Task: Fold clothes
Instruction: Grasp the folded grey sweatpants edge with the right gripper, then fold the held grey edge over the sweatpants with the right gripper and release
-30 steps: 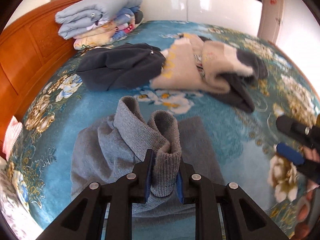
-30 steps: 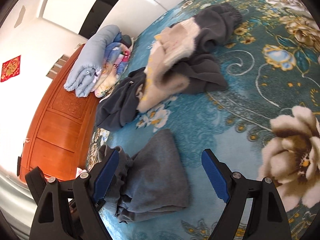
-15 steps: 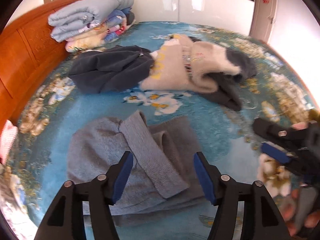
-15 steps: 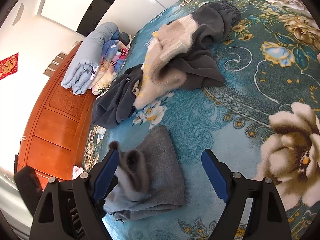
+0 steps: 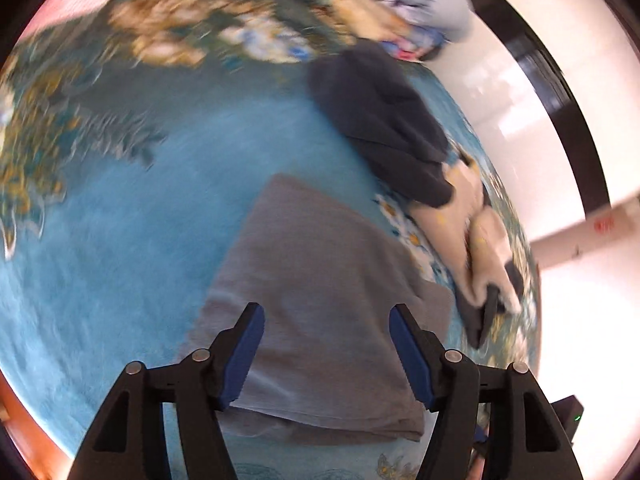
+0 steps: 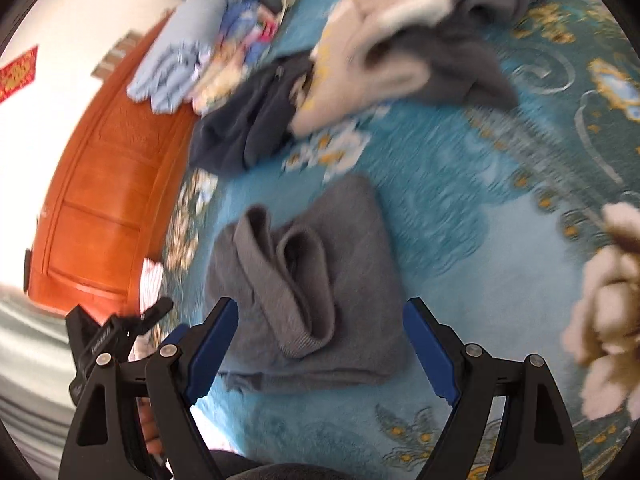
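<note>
On the blue flowered bedcover [image 6: 460, 208] the grey sweater [image 6: 316, 280] lies partly folded, with one sleeve laid over its body. I keep my left gripper [image 5: 326, 350] and my right gripper [image 6: 320, 348] above it, both with jaws spread wide and holding nothing. I judge the loose sleeve can slide off if I pinch only the top layer, and the fold will open. Both views are blurred, so I could also misjudge the edge. The dark garment [image 6: 244, 132] and the beige garment [image 6: 360, 52] wait further away. I can read no label or writing.
</note>
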The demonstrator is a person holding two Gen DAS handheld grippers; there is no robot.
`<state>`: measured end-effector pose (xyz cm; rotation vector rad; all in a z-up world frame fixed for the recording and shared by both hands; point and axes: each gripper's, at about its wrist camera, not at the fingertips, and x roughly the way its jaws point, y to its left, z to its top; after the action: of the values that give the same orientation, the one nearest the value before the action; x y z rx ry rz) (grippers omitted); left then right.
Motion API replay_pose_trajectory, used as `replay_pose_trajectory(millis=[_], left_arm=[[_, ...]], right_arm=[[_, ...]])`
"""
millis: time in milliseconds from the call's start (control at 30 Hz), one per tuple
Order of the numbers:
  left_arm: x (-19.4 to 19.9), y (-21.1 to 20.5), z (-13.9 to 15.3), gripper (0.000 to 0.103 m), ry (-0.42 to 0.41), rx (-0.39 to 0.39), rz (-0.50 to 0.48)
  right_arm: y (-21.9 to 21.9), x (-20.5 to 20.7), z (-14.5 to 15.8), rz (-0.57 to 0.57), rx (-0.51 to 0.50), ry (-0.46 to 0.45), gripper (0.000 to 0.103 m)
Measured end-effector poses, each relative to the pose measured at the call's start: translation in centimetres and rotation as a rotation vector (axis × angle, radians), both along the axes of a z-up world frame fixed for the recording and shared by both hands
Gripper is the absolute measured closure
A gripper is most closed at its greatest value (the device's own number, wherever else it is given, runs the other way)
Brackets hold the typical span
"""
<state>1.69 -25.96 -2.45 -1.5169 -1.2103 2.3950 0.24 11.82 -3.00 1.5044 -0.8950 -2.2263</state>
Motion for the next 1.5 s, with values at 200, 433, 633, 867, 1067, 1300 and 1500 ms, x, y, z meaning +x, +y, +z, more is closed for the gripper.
replay_pose_trajectory(millis=[200, 433, 633, 867, 1067, 1300, 1500], left_arm=[[0.2, -3.7, -4.0, 0.034, -0.044, 0.261, 0.104], [-0.9, -4.1, -5.0, 0.034, -0.035, 0.309, 0.079], [-1.8, -4.2, -5.5, 0.034, -0.04, 0.306, 0.049], [-1.4, -4.8, -5.6, 0.034, -0.042, 0.311, 0.066], [-1.1, -4.4, -2.6, 0.034, 0.085, 0.306, 0.023], [-2.4, 0.4, -1.2, 0.034, 0.096, 0.275, -0.198], [-2.2, 2.0, -3.1, 0.034, -0.012, 0.169, -0.247]], right_arm=[[-3.8, -2.6, -1.6, 0.136, -0.004, -0.056, 0.018], [-6.7, -6.1, -2.2, 0.243, 0.037, -0.005, 0.035], [-7.9, -8.0, -3.5, 0.241, 0.006, -0.057, 0.052], [-8.3, -8.3, -2.9, 0.188, -0.075, -0.073, 0.091], [-7.1, -6.6, 2.7, 0.175, -0.184, 0.054, 0.092], [-1.5, -5.6, 1.1, 0.089, -0.133, 0.003, 0.092], [0.1, -5.6, -5.0, 0.016, -0.131, -0.142, 0.092]])
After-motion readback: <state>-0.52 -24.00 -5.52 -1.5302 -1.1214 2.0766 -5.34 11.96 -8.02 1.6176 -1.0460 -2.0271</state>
